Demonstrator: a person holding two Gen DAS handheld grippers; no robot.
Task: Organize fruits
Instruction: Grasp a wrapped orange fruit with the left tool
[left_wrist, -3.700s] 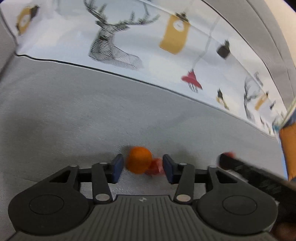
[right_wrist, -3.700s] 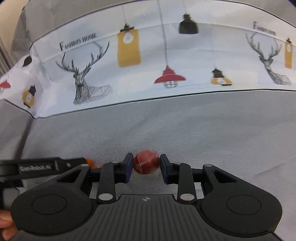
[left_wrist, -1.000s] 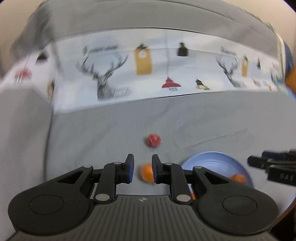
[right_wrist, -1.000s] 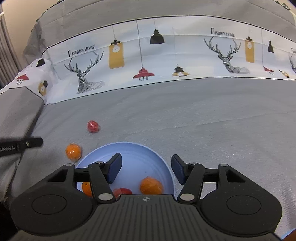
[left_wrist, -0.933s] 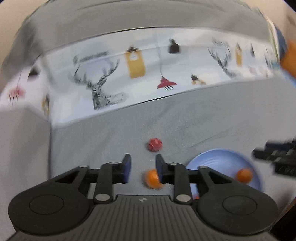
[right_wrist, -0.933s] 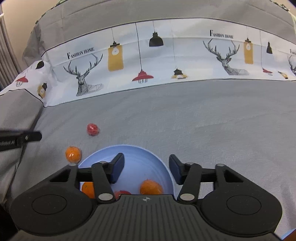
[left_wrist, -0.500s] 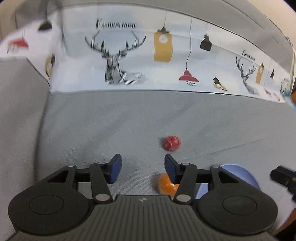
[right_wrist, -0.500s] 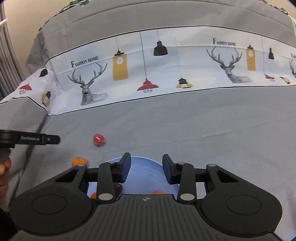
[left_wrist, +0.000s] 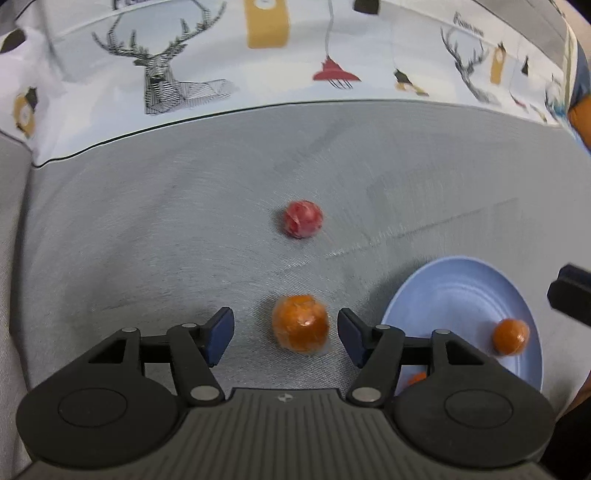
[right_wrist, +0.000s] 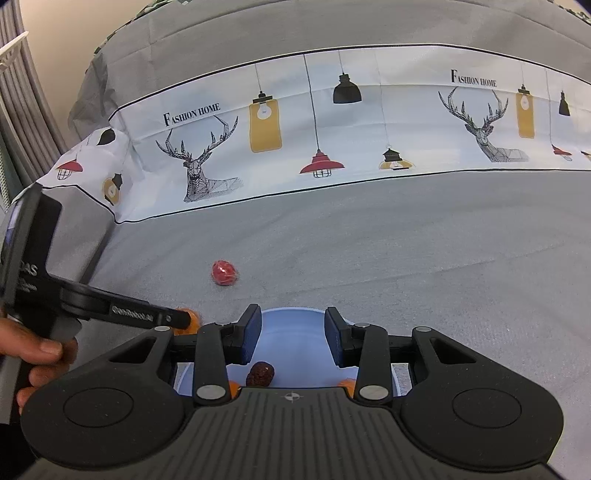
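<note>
An orange fruit (left_wrist: 301, 326) lies on the grey cloth between the fingers of my left gripper (left_wrist: 284, 338). Its jaws are opening and the pads stand clear of the fruit on both sides. Farther off lies a red fruit (left_wrist: 303, 223) (right_wrist: 223, 273). To the right sits a blue plate (left_wrist: 454, 291) with an orange fruit (left_wrist: 511, 336) in it. My right gripper (right_wrist: 293, 338) hangs over the plate (right_wrist: 295, 319), open by a narrow gap with nothing between its pads. Below it in the plate lies a dark red fruit (right_wrist: 260, 373), with orange fruits partly hidden by the gripper body.
A white band of cloth printed with deer and lamps (right_wrist: 332, 129) runs across the back of the grey surface. In the right wrist view a hand (right_wrist: 37, 350) holds the left gripper's handle at the left edge. Grey cloth (right_wrist: 461, 258) stretches to the right of the plate.
My left gripper came down over the orange fruit and its jaws widened around it. The right gripper's jaws narrowed above the plate, and it hardly moved.
</note>
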